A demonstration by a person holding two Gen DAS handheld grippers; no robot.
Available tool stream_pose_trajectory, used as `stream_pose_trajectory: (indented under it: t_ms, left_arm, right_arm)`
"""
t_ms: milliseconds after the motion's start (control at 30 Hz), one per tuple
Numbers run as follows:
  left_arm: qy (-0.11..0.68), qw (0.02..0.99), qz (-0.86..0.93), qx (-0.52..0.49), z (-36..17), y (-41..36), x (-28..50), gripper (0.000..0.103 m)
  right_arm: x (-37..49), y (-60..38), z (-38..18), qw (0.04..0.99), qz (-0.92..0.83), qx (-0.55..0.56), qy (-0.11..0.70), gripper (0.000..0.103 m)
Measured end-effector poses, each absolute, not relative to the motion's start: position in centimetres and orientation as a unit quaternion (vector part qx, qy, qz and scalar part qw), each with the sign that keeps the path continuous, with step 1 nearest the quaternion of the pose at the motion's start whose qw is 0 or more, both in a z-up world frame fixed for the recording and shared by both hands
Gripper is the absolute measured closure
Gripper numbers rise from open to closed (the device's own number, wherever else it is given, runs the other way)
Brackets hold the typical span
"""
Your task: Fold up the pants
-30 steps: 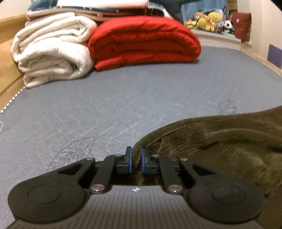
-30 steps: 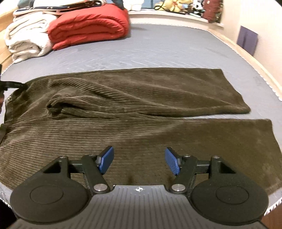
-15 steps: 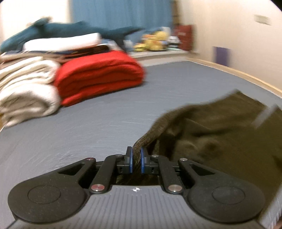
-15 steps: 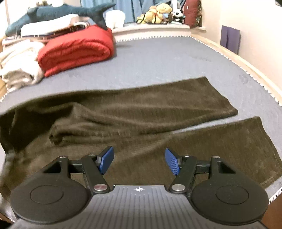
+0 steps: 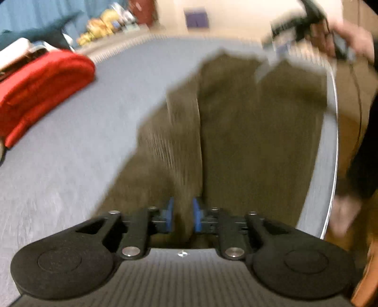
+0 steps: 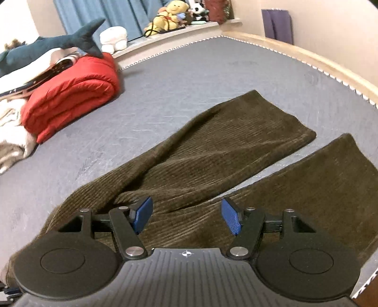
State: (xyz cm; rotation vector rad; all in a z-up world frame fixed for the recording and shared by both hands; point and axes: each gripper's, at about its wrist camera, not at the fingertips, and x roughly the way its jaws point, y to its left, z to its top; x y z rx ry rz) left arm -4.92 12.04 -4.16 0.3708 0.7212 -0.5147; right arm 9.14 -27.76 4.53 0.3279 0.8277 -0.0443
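Dark olive corduroy pants (image 6: 212, 160) lie on the grey mattress (image 6: 189, 78), both legs stretched toward the far right. My left gripper (image 5: 182, 216) is shut on the waist end of the pants (image 5: 236, 132) and holds that fabric lifted; this view is motion-blurred. My right gripper (image 6: 186, 216) is open and empty, hovering just above the pants' upper part, with fabric below both pads. The right gripper also shows blurred at the top right of the left wrist view (image 5: 304, 23).
A folded red quilt (image 6: 70, 94) and cream blankets (image 6: 11, 139) are stacked at the far left, with a plush shark (image 6: 54, 44) on top. Stuffed toys (image 6: 170, 14) sit on the back ledge. The mattress edge with wooden frame (image 6: 330, 70) runs along the right.
My left gripper has swung right while lifting the waist end, so its view now looks along the pants. My right gripper has moved left toward the waist, still open.
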Motion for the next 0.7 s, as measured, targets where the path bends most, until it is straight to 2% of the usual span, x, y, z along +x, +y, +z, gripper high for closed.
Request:
stream_pose_trajectory:
  t_ms: [33,133,200,333,467,500,533,567,600,633,700]
  left_arm:
    - [0.333,0.896,-0.245,0.16,-3.4,12.0,-4.4,0.065]
    - [0.306,0.913,-0.236,0.127,-2.1,10.3,-2.4,0.062]
    - [0.294,0.915,-0.236,0.145,-2.4,7.3,-1.2,0.059]
    - [0.274,0.905,-0.239,0.22,-3.9,0.8,-0.3,0.026]
    - [0.261,0.888,-0.222,0.306,-7.2,-3.6,1.3,0.027]
    - [0.264,0.883,-0.212,0.326,-8.2,-4.2,2.1,0.034]
    - [0.267,0.877,-0.196,0.348,-9.1,-4.9,2.8,0.053]
    - [0.272,0.87,-0.18,0.37,-10.3,-4.8,3.2,0.067]
    - [0.277,0.863,-0.167,0.388,-11.0,-4.9,3.7,0.089]
    - [0.276,0.858,-0.158,0.404,-11.5,-4.5,3.8,0.093]
    - [0.256,0.864,-0.165,0.4,-10.7,-3.7,3.3,0.095]
  right_arm:
    - [9.3,-28.0,4.6,0.903,-0.02,0.163,0.397,0.037]
    - [10.0,-28.9,5.0,0.907,-0.015,0.18,0.38,0.037]
    - [10.7,-29.7,5.1,0.909,-0.019,0.197,0.368,0.037]
    - [11.4,-31.3,4.7,0.905,-0.037,0.242,0.348,0.037]
    - [12.4,-32.0,3.3,0.889,-0.04,0.289,0.354,0.037]
    - [12.6,-31.9,3.1,0.887,-0.041,0.295,0.354,0.037]
    - [12.7,-31.8,2.9,0.886,-0.041,0.296,0.354,0.037]
    - [12.9,-31.8,2.8,0.887,-0.042,0.295,0.353,0.037]
    - [13.0,-31.8,2.7,0.888,-0.045,0.294,0.352,0.037]
    - [13.1,-31.9,2.5,0.888,-0.048,0.294,0.351,0.037]
    - [13.6,-32.2,2.3,0.885,-0.05,0.298,0.355,0.037]
